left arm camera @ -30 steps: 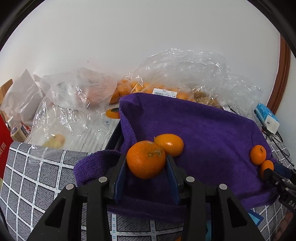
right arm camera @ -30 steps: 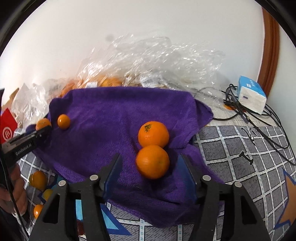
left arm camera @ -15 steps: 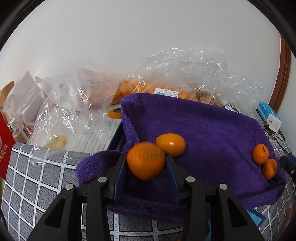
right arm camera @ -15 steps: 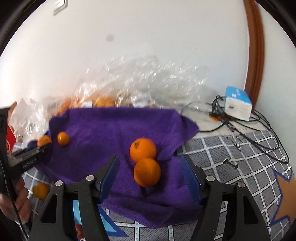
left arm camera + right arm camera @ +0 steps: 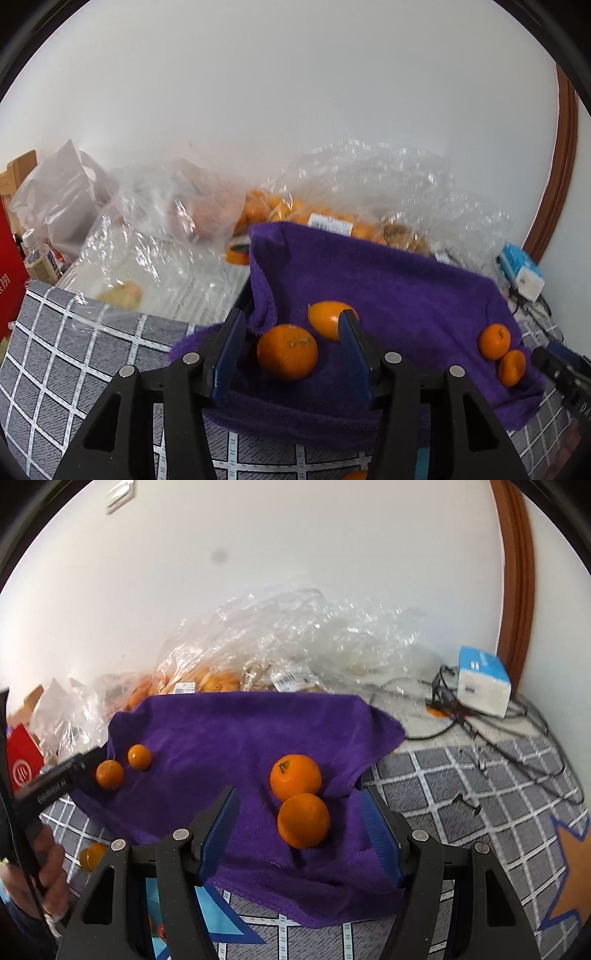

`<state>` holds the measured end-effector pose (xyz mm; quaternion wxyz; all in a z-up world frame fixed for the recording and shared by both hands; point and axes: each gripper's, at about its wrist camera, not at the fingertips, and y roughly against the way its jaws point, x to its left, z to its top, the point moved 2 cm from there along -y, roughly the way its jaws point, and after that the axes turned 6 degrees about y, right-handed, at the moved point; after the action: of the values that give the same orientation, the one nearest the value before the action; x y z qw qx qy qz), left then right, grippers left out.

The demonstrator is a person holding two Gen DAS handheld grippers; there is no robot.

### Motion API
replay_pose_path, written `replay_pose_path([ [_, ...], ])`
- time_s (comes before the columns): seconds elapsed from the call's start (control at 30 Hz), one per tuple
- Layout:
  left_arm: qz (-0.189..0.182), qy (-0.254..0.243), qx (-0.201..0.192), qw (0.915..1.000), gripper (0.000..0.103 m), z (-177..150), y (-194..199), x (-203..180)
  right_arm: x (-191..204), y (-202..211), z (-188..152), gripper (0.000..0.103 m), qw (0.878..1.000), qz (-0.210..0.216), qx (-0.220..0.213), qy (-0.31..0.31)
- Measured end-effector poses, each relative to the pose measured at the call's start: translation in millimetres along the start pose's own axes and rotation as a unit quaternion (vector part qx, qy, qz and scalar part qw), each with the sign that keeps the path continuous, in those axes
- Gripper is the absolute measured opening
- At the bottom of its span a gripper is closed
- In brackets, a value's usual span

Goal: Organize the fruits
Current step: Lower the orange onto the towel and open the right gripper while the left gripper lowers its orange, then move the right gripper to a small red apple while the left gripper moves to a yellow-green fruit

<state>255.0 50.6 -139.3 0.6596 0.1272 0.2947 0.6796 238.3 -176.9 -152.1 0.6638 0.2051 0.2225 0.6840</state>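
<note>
On left gripper point(image 5: 55, 781), partly legible lettering

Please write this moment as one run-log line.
left gripper: open around orange | right gripper: open | four oranges on towel

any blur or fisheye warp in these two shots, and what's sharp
Left wrist view: the plastic bags at the back are smeared, while the orange between the fingers is fairly sharp; the door frame bows into a curve. Right wrist view: the bags are soft, the two oranges on the towel crisp, corners vignetted black.
</note>
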Motion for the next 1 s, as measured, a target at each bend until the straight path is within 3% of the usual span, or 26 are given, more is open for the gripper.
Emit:
replay_pose_path([
  [0.17, 0.007, 0.001, -0.033, 0.9994, 0.05, 5, 15, -1, 5, 4, 5, 0.067, 0.998, 0.056, 0.008, -0.013],
  [0.4, -0.005, 0.008, -0.043, 0.999, 0.05, 12, 24, -1, 11, 30, -2, 0.063, 1.0, 0.021, 0.014, 0.006],
  [0.57, -0.011, 0.012, -0.024, 0.9996, 0.05, 13, 21, 0, 15, 47, -24, 0.063, 0.999, 0.028, 0.028, 0.006],
  [0.67, -0.034, 0.037, -0.001, 0.9987, 0.05, 16, 21, 3, 22, 52, -38, 0.063, 0.998, 0.031, 0.044, 0.013],
  [0.87, -0.036, 0.028, -0.019, 0.9988, 0.054, 32, 46, 0, 44, 56, -61, 0.059, 0.996, 0.065, 0.057, 0.015],
  [0.93, -0.032, 0.0, 0.019, 0.9993, 0.058, 32, 48, -4, 56, 52, -66, 0.056, 0.993, 0.093, 0.07, 0.029],
  [1.0, -0.03, -0.01, 0.029, 0.9991, 0.058, 27, 55, -2, 68, 49, -71, 0.054, 0.991, 0.102, 0.077, 0.047],
])
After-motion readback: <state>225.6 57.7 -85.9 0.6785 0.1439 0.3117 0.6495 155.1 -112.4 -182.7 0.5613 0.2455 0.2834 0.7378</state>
